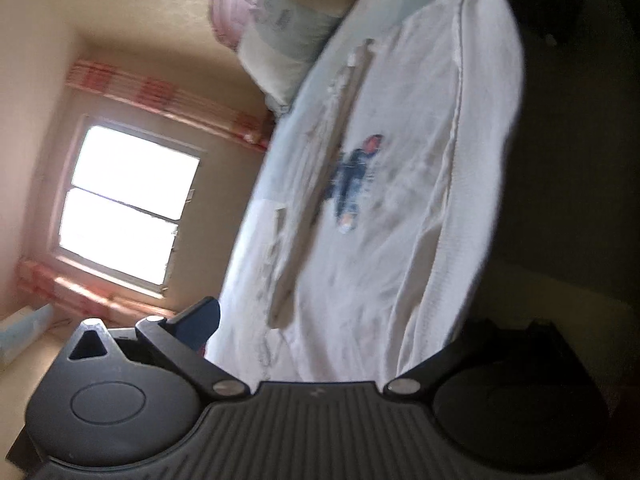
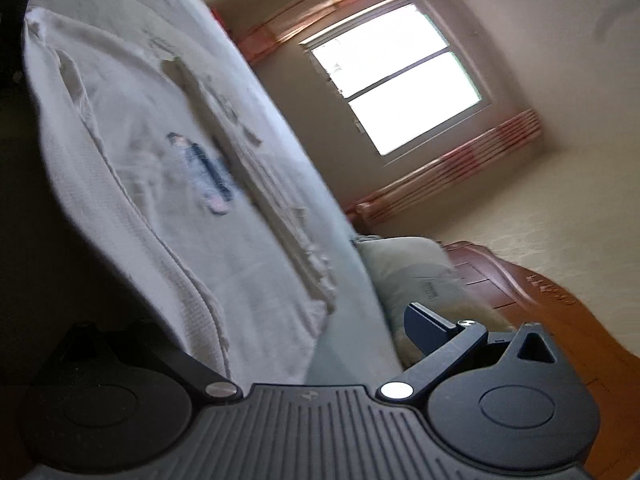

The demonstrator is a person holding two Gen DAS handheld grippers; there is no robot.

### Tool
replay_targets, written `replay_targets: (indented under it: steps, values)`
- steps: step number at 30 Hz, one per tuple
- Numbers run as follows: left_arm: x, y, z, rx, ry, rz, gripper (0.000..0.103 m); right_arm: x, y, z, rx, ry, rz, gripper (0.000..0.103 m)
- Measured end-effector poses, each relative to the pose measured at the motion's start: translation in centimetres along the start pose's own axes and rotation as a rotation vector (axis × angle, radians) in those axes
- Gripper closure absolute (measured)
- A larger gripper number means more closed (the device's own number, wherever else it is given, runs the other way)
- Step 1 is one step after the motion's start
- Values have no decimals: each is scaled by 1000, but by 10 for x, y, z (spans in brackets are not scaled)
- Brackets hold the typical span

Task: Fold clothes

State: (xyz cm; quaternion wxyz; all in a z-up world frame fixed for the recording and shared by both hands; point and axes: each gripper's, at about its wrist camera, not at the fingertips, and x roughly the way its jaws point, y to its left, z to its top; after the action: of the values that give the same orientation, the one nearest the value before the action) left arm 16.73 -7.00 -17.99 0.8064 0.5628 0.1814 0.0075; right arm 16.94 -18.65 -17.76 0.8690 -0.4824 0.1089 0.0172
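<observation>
A bedroom with pale yellow walls shows in both tilted, motion-blurred wrist views: a bright window (image 1: 128,204) flanked by red-and-white striped curtains (image 2: 452,172), and a bed (image 2: 352,280) covered by a light blue-grey sheet. A pale pillow (image 1: 288,40) lies at the head end against a reddish wooden headboard (image 2: 532,292).

Spread flat on the bed is a white knitted garment (image 1: 384,200) with a small blue and red figure (image 1: 354,178) printed at its middle. It covers much of the bed's width and reaches the near edge of the mattress; one side is turned in along a long fold, and a ribbed strip runs parallel to the near edge.

The left gripper (image 1: 344,320) hangs over the near edge of the bed, its jaws spread wide and gripping nothing. One dark blue finger (image 1: 200,320) shows at the left, off the cloth; the other is lost in shadow at the right. The garment's edge lies between them, just ahead of the gripper, not clamped.

The right gripper (image 2: 256,320) is likewise spread wide and empty. Its visible finger (image 2: 428,326) stands in front of the pillow, off the garment; the opposite one is in shadow. The garment's corner lies between them; contact cannot be told.
</observation>
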Motion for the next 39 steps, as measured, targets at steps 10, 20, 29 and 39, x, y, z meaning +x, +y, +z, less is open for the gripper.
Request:
replay_targets:
  steps: [10,20,29,39]
  values:
    - [15,23,5,-35,0,62,0,15,-5,6,-14,2,-66,0]
    - [52,49,11,-44,-14,95,0,52,-15,23,-19,6,-113,0]
    - [94,62,16,-54,-20,113,0,99,-22,40,-11,20,-152,0]
    - [154,82,27,-60,-41,150,0,167,-37,49,13,47,-220,0]
